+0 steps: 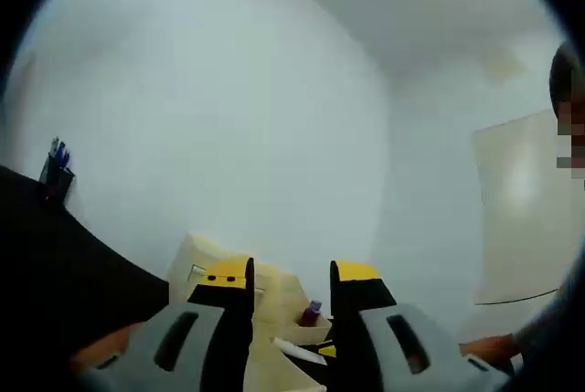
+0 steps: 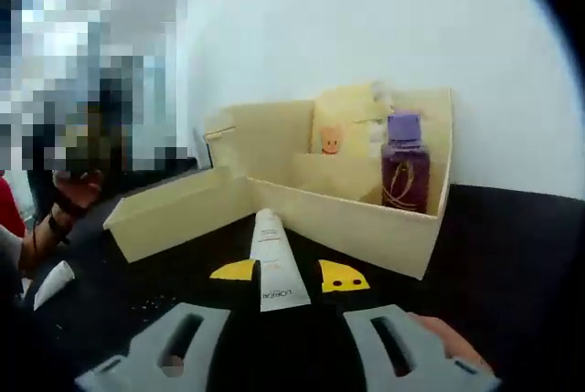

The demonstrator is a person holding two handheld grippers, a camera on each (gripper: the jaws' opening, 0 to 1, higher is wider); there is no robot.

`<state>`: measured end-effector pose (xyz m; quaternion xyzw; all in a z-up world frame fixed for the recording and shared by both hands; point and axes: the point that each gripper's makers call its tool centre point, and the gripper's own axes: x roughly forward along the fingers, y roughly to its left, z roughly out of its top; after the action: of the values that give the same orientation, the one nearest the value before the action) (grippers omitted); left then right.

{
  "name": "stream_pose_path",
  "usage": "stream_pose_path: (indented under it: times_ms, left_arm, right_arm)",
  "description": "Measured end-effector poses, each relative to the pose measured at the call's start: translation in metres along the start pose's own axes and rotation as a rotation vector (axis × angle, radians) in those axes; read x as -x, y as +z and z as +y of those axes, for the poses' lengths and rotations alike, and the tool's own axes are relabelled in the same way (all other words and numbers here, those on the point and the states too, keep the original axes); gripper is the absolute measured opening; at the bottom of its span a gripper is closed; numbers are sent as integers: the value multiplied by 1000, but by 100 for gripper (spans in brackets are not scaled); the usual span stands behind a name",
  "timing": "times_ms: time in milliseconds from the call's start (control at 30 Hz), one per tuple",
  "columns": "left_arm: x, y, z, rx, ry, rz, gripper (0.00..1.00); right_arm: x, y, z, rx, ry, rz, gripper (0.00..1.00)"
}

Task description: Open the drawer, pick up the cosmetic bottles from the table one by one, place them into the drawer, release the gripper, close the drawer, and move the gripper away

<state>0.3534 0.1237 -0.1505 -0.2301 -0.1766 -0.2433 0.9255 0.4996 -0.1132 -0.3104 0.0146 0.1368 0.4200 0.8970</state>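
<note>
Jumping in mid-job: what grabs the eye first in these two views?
In the right gripper view, the white tube lies on the black table, between the yellow-tipped jaws of the right gripper. Just behind it stands the pale wooden organizer, its drawer pulled out, with a purple bottle upright inside. The left gripper points its open jaws at a white wall.
</note>
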Motion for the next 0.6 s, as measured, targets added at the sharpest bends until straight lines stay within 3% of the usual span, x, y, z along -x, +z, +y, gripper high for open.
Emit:
stream_pose_path:
  times_ms: [133, 300, 600]
  left_arm:
    - [1, 1, 0, 5, -7, -4, 35]
    - [3, 0, 6, 29, 12, -1, 35]
    - [3, -7, 5, 0, 15, 29, 34]
  right_arm:
    - [-2, 0, -3, -22, 1, 2, 20]
    - [-6, -8, -1, 18, -3, 47, 20]
    - [-8, -8, 6, 54, 4, 56, 18]
